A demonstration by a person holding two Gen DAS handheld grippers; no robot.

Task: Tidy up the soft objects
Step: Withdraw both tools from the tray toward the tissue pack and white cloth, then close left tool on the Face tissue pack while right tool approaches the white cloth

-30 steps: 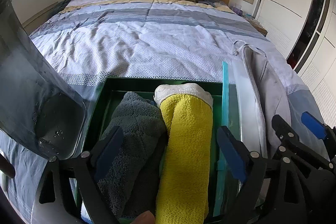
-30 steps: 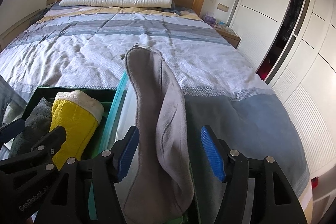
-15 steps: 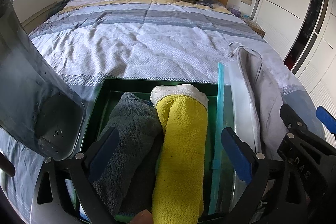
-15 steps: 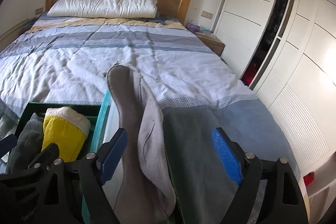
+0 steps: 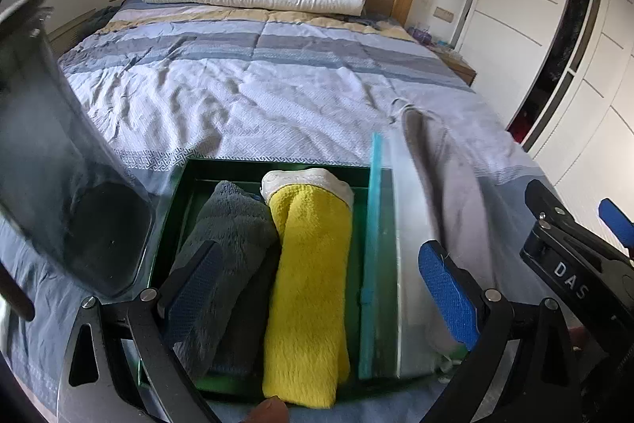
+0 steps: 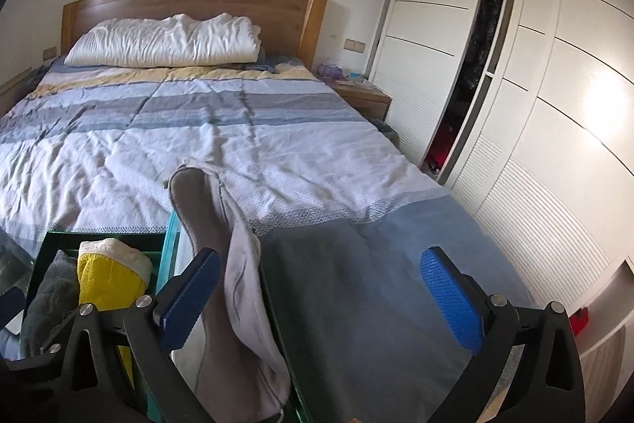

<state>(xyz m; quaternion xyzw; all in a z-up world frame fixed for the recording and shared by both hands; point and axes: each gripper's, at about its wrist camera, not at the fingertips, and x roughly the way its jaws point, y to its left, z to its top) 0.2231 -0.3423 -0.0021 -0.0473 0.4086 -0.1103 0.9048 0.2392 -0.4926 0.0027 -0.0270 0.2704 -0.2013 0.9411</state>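
The green tray sits on the bed at its near end, holding three rolled soft items side by side. The pale grey roll stands tallest at the right, leaning against a teal divider with its far end above the rim. The risk is that it tips right onto the bedspread, as nothing braces that side. The right gripper has just been opening; its jaws stand wide, the roll close to its left pad, not pressed. The left gripper is likewise spread, straddling the yellow roll and dark grey roll without clamping either.

The yellow roll is coarse terry with a white cuffed end; the dark one is plush fleece, slumped; the pale one smooth and seamed. A translucent lid stands at the left, tilted, and could fall inward.
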